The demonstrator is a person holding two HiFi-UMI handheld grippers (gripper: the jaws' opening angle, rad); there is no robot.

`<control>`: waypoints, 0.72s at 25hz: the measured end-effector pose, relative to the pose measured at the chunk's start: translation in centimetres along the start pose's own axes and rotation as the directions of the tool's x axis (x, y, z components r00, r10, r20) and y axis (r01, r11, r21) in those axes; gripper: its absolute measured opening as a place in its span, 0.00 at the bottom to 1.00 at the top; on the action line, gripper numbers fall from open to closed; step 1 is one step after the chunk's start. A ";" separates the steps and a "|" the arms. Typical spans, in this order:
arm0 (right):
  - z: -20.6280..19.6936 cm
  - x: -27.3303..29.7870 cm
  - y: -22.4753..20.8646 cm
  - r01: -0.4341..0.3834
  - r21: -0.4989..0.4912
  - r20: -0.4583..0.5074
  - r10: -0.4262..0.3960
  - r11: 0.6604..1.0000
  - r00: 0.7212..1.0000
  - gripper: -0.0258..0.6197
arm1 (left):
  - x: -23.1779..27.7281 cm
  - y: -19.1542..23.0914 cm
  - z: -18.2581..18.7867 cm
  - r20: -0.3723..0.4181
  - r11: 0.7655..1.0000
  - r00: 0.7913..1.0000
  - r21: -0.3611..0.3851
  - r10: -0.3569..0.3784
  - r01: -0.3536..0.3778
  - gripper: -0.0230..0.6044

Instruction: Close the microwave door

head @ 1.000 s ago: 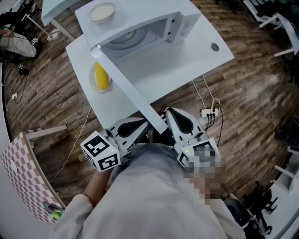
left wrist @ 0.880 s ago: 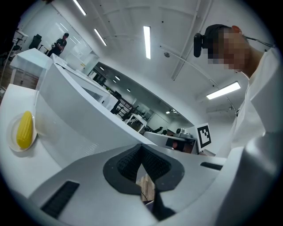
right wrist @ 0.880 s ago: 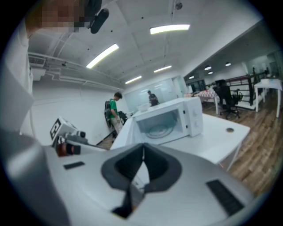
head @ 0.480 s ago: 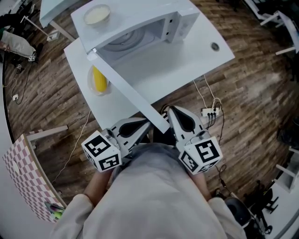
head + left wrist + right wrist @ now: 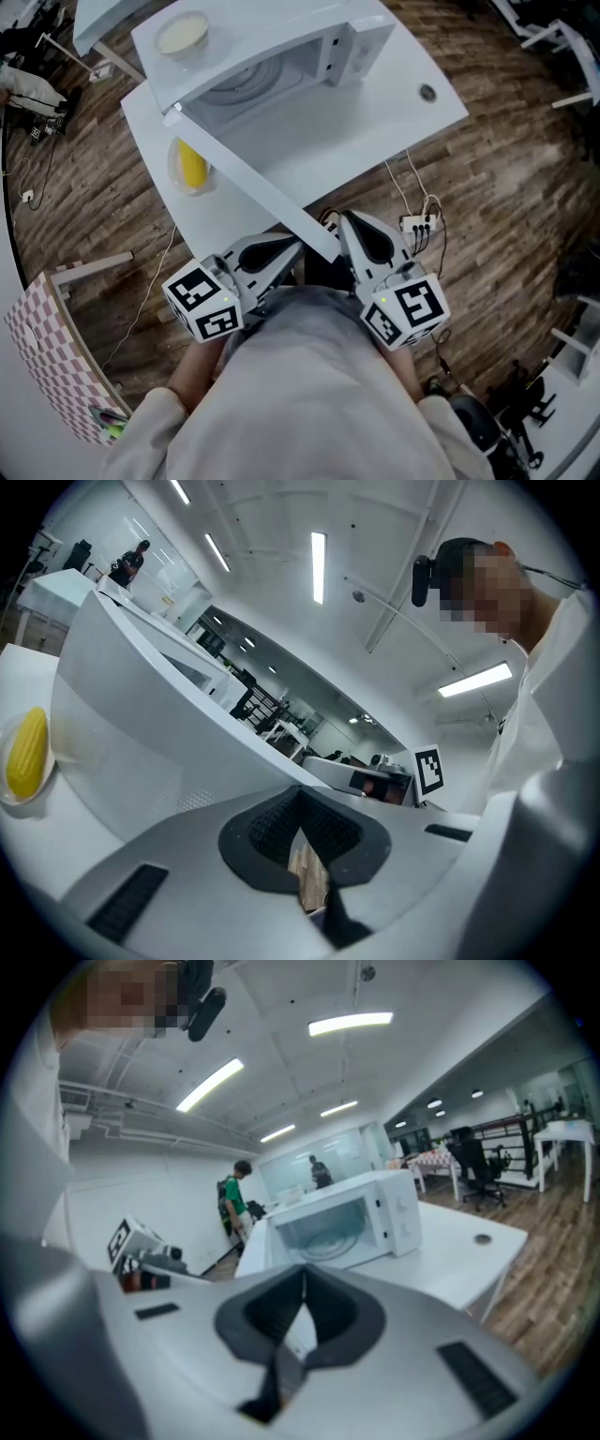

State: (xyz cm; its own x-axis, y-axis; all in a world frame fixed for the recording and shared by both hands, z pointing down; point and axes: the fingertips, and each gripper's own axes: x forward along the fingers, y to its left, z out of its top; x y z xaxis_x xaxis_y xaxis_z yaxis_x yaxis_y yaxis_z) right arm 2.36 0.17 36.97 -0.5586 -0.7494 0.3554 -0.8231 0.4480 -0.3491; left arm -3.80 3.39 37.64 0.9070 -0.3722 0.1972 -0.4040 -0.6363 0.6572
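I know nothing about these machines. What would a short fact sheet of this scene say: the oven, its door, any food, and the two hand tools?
Microwave: on a white table, cavity empty apart from its turntable
Door: wide open, swung out toward the person
Bowl: on top of the microwave
Corn cob: in a shallow dish on the table, left of the door
Left gripper: jaws together, holding nothing
Right gripper: jaws together, holding nothing
Task state: door not yet closed
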 end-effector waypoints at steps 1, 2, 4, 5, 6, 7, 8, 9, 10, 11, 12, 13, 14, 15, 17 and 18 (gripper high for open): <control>0.1 0.0 -0.1 -0.001 -0.001 0.000 0.001 1.000 1.000 0.08 | 0.2 0.0 0.1 0.002 1.000 1.000 -0.001 -0.002 0.002 0.06; 0.2 0.0 -0.3 -0.001 -0.003 0.000 0.001 1.000 1.000 0.08 | 0.3 0.1 0.1 0.005 1.000 1.000 -0.004 -0.004 0.004 0.06; 0.3 0.0 -0.6 -0.001 -0.005 0.000 0.001 1.000 1.000 0.08 | 0.6 0.1 0.2 0.012 1.000 1.000 -0.011 -0.008 0.008 0.06; 0.4 0.0 -0.7 -0.001 -0.005 0.000 0.001 1.000 1.000 0.08 | 0.8 0.2 0.3 0.014 1.000 1.000 -0.012 -0.008 0.008 0.06; 0.5 0.0 -0.9 -0.001 -0.005 0.001 0.001 1.000 1.000 0.08 | 0.9 0.2 0.4 0.016 1.000 1.000 -0.013 -0.007 0.007 0.06; 0.5 0.0 -1.1 -0.002 -0.005 0.001 0.002 1.000 1.000 0.08 | 1.1 0.2 0.4 0.017 1.000 1.000 -0.012 -0.004 0.005 0.06; 0.6 0.0 -1.2 -0.003 -0.004 0.002 0.003 1.000 1.000 0.08 | 1.2 0.3 0.5 0.018 1.000 1.000 -0.012 -0.002 0.002 0.06; 0.7 0.0 -1.4 -0.005 -0.003 0.002 0.005 1.000 1.000 0.08 | 1.4 0.3 0.6 0.019 1.000 1.000 -0.012 0.000 0.000 0.06; 0.8 -0.1 -1.6 -0.007 -0.002 0.003 0.007 1.000 1.000 0.08 | 1.5 0.3 0.6 0.021 1.000 1.000 -0.013 0.002 -0.002 0.06; 0.9 -0.1 -1.7 -0.008 -0.003 0.003 0.008 1.000 1.000 0.08 | 1.7 0.3 0.7 0.022 1.000 1.000 -0.015 0.004 -0.003 0.06; 0.9 -0.1 -1.9 -0.010 -0.003 0.003 0.010 1.000 1.000 0.08 | 1.8 0.3 0.8 0.024 1.000 1.000 -0.017 0.005 -0.005 0.06; 1.0 -0.1 -2.1 -0.012 -0.003 0.002 0.012 1.000 1.000 0.08 | 2.0 0.4 0.9 0.025 1.000 1.000 -0.019 0.008 -0.007 0.06; 1.1 0.0 -2.2 -0.016 -0.001 0.001 0.016 1.000 1.000 0.08 | 2.1 0.4 0.9 0.025 1.000 1.000 -0.020 0.011 -0.010 0.06; 1.2 0.0 -2.4 -0.022 0.002 0.001 0.022 1.000 1.000 0.08 | 2.2 0.5 1.0 0.025 1.000 1.000 -0.022 0.014 -0.014 0.06; 1.3 0.1 -2.7 -0.033 0.005 0.000 0.033 0.999 0.999 0.08 | 2.6 0.6 1.2 0.026 0.999 0.999 -0.027 0.020 -0.019 0.06; 1.4 0.2 -2.9 -0.037 0.004 0.000 0.037 0.999 0.999 0.08 | 2.7 0.6 1.2 0.028 0.999 0.999 -0.030 0.022 -0.021 0.06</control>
State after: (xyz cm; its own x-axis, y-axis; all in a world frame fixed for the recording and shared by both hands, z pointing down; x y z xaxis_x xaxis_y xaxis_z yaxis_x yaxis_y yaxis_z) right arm 4.75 -1.94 36.81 -0.5887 -0.7323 0.3424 -0.8014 0.4732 -0.3659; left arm -1.73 1.12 37.71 0.8943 -0.4045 0.1914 -0.4192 -0.6077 0.6745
